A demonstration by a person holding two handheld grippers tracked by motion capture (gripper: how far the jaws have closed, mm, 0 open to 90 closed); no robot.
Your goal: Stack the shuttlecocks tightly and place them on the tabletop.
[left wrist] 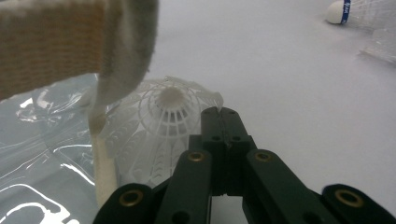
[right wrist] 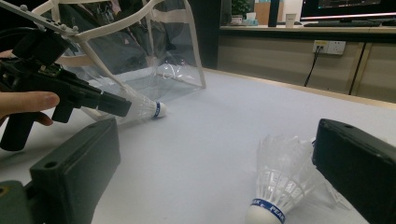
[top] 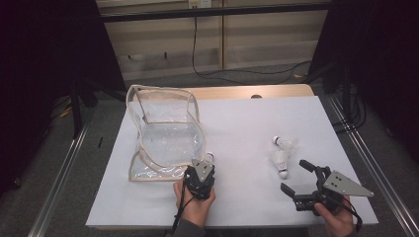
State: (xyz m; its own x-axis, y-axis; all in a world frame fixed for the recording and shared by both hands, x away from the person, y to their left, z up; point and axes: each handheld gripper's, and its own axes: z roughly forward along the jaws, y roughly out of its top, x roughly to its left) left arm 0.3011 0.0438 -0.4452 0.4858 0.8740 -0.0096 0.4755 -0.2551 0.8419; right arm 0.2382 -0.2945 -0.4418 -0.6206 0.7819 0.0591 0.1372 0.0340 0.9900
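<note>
White plastic shuttlecock [left wrist: 161, 130], meshed skirt, blue-banded cork, lay near the table's [top: 247, 123] front edge beside the clear bag [top: 165, 133]. Left gripper [left wrist: 219, 114] pinched its skirt rim; right gripper [top: 296, 177] spread, well apart.

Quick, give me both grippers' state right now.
Left gripper: shut on the skirt of a shuttlecock beside the clear bag.
Right gripper: open, holding nothing, near two shuttlecocks.
</note>
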